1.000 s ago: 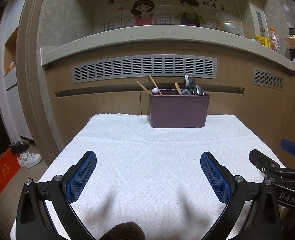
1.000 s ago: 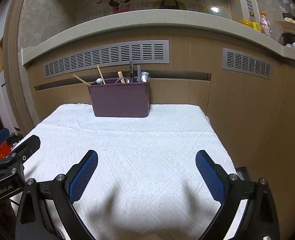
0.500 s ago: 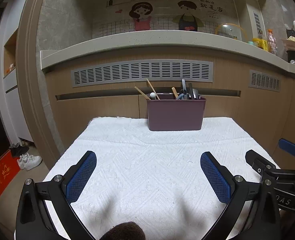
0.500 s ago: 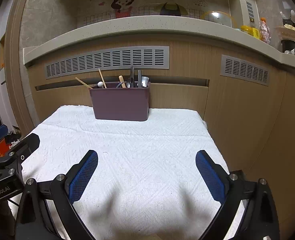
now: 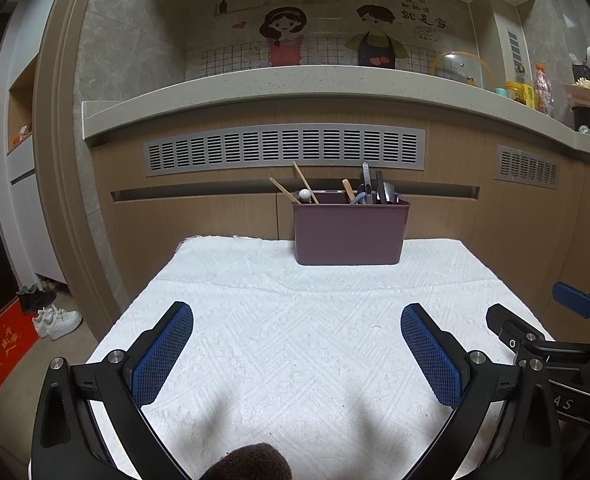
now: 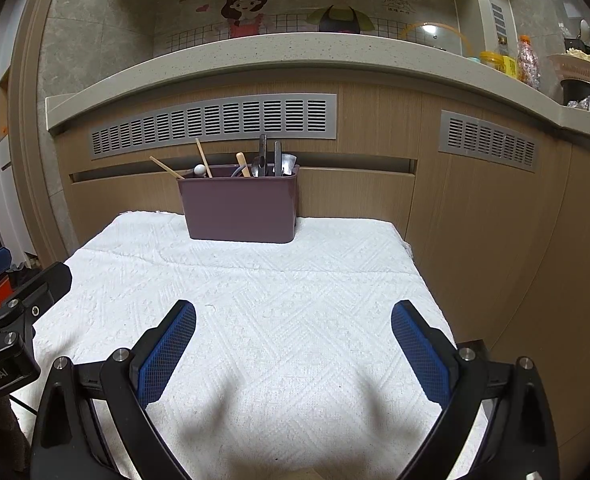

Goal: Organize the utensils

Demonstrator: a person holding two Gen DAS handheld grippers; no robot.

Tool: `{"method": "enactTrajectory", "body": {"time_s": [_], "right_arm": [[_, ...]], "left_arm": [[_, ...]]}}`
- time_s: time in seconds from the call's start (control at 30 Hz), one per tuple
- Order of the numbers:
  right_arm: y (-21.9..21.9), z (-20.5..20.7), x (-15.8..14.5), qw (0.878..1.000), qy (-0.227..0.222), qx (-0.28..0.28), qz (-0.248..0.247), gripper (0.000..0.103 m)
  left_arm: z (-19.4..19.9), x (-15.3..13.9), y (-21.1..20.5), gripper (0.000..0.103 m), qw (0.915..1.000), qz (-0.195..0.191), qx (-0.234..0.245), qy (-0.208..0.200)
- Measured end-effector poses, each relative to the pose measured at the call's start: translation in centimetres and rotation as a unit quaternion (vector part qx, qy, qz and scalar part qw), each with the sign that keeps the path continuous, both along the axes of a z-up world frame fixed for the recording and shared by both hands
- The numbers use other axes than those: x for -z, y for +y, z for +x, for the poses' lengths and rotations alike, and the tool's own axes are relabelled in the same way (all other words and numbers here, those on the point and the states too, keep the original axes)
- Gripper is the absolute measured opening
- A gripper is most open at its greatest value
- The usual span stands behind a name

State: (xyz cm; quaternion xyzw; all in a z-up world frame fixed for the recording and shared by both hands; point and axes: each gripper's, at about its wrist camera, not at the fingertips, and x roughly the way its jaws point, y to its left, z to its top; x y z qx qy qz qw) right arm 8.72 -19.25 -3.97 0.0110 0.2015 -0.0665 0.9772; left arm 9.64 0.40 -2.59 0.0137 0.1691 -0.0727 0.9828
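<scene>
The utensils [image 5: 369, 190] stand in the purple caddy [image 5: 349, 232] at the far edge of the towel-covered table [image 5: 295, 340]. They look light, stiff and slick (metal ones especially), so I'd pinch a handle. My left claw [image 5: 297, 354] and right claw [image 6: 293, 350] both gape, empty.

Dim indoor light, soft shadows, sharp focus, fisheye-warped dark edges.

The white textured towel [image 5: 295, 320] fills the lower centre of both frames as bare, passable ground. A maroon plastic utensil caddy [image 5: 349, 232] with upright handles blocks its far edge, centre frame, with the wooden cabinet front [image 5: 199, 220] close behind it.
</scene>
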Motion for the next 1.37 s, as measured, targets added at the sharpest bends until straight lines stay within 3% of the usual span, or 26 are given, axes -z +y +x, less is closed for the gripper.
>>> {"method": "enactTrajectory", "body": {"time_s": [1.37], "right_arm": [[-0.13, -0.30, -0.72, 1.000, -0.009, -0.002, 0.007, 0.097]], "left_arm": [[0.45, 0.26, 0.32, 0.103, 0.9999, 0.006, -0.002, 0.008]]}}
